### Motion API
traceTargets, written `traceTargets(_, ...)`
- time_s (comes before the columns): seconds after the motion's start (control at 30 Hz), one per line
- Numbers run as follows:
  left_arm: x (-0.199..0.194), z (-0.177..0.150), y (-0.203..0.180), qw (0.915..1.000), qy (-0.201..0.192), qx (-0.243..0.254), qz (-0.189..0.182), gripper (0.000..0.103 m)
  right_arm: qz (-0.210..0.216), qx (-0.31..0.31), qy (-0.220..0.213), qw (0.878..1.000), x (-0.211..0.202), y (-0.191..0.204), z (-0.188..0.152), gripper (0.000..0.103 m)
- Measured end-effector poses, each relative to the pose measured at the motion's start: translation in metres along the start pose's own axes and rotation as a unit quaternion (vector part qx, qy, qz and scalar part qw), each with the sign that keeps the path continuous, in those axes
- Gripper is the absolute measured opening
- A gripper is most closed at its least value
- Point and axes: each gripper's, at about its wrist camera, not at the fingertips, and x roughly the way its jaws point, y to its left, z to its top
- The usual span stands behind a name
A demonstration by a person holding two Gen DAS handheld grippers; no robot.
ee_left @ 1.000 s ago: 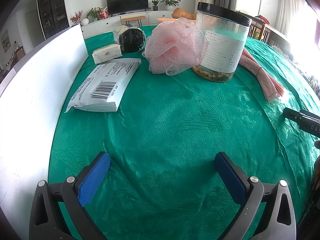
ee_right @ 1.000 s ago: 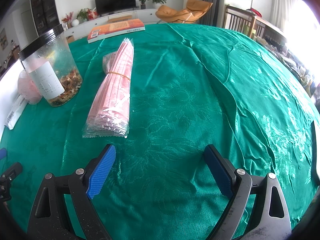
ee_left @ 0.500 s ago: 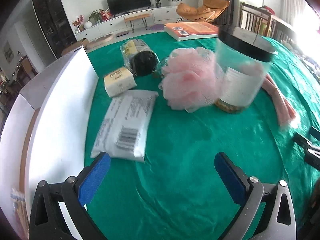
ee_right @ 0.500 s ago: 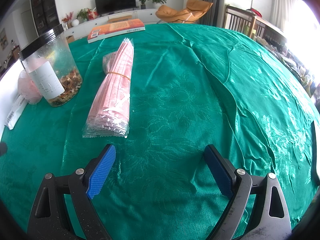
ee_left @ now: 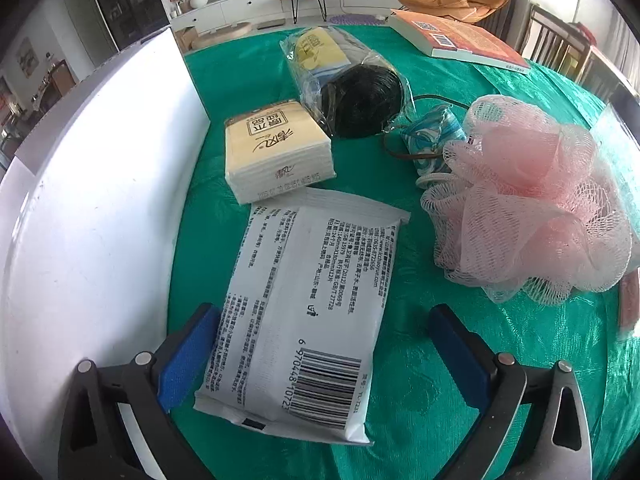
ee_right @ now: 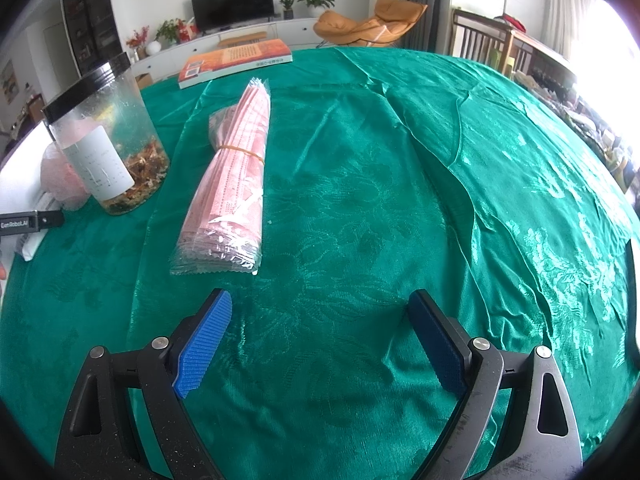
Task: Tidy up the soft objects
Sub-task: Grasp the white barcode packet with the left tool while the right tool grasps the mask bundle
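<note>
The wet-wipe pack (ee_left: pixel 304 312), lying flat on the green cloth (ee_left: pixel 420 380) beside the white box (ee_left: pixel 92 220), is straddled by the closing left gripper (ee_left: pixel 320 360) (pads not yet touching), and is judged soft, light, slippery, best pinched across its long edges.

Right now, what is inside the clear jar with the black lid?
The clear jar holds a shallow layer of dried brownish-orange pieces at the bottom; the rest looks empty. Its white label hides part of the contents, and the pink mesh sponge shows behind it.
</note>
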Motion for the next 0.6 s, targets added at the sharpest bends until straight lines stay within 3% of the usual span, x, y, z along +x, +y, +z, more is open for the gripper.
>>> traceTargets(0.03,-0.006,-0.003,0.001,0.9999,-0.011,-0.004,0.002,0.073,0.030,0.022,-0.021,0.999,-0.012,-0.003,0.004,0.091)
traceTargets(0.07,-0.011,-0.005,0.003,0.9998,-0.017,-0.010,-0.006,0.070,0.048,0.033,-0.045,0.997,-0.024,-0.001,0.009,0.091)
traceTargets(0.13,-0.015,-0.007,0.007,0.9994,-0.013,-0.027,-0.018,0.067,0.043,0.014,-0.069,0.997,-0.032,0.014,0.031,0.091)
traceTargets(0.17,-0.018,-0.010,0.010,0.9987,-0.013,-0.040,-0.029,0.067,0.039,-0.001,-0.057,0.998,-0.025,0.022,0.044,0.091)
traceTargets(0.27,-0.036,-0.028,0.022,0.9931,-0.010,-0.091,-0.073,0.066,0.039,-0.011,0.050,0.998,0.026,0.038,0.075,0.089)
traceTargets(0.33,-0.053,-0.044,0.028,0.9900,-0.018,-0.108,-0.088,0.066,0.055,-0.005,0.064,0.996,0.047,0.040,0.081,0.087)
traceTargets(0.37,-0.061,-0.053,0.032,0.9882,-0.022,-0.115,-0.098,0.066,0.049,-0.012,0.074,0.996,0.056,0.042,0.081,0.077)
traceTargets(0.4,-0.069,-0.059,0.036,0.9863,-0.024,-0.121,-0.109,0.066,0.047,-0.018,0.088,0.995,0.064,0.043,0.081,0.031)
traceTargets(0.47,-0.090,-0.067,0.045,0.9820,-0.039,-0.130,-0.132,0.066,0.041,-0.013,0.088,0.995,0.063,0.038,0.084,0.029)
traceTargets(0.6,-0.136,-0.065,0.063,0.9740,-0.088,-0.139,-0.156,0.066,0.033,0.002,0.036,0.999,0.022,0.034,0.109,0.029)
